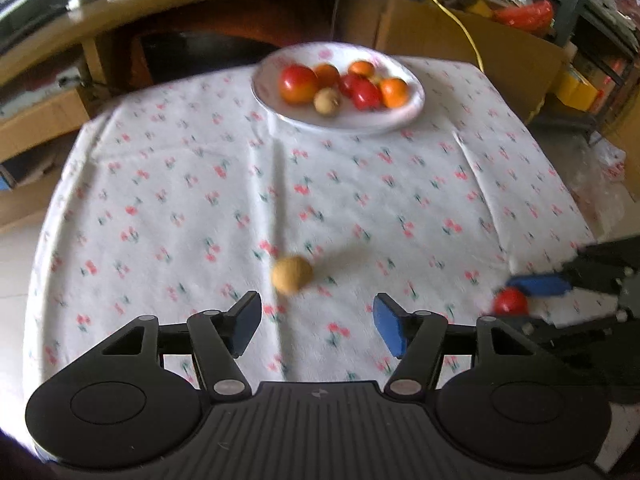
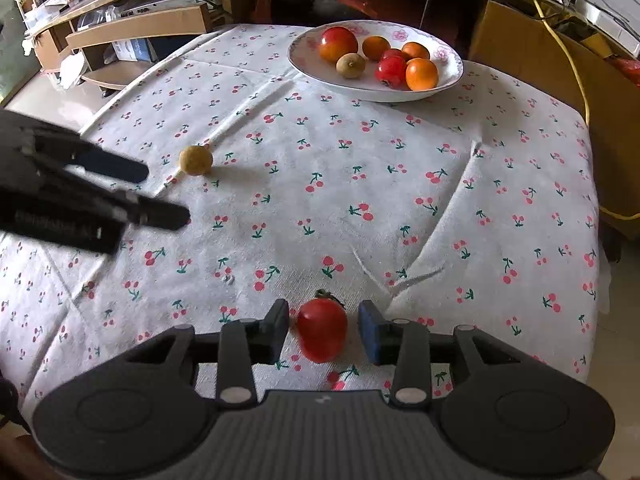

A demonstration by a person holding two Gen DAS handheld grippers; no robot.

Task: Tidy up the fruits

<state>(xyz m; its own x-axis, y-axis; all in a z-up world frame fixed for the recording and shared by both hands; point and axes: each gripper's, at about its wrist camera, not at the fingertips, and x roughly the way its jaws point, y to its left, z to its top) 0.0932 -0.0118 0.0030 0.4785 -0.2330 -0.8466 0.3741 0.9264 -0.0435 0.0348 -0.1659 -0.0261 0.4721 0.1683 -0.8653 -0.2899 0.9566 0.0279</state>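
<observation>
A white plate [image 1: 414, 108] at the table's far side holds several red and orange fruits and a tan one; it also shows in the right wrist view [image 2: 454, 76]. A small tan fruit [image 1: 291, 274] lies on the cloth just ahead of my open left gripper [image 1: 318, 326], and shows in the right wrist view [image 2: 195, 160]. A small red tomato [image 2: 322, 334] lies between the open fingers of my right gripper [image 2: 324, 330], with small gaps on both sides. In the left wrist view the tomato [image 1: 511, 302] sits by the right gripper's blue pad [image 1: 540, 286].
A white cloth with a cherry print [image 2: 360, 184] covers the table, with raised folds on the right. Wooden shelves [image 2: 132, 28], cardboard boxes [image 2: 532, 52] and a yellow cable [image 2: 568, 60] surround the table's far and right sides.
</observation>
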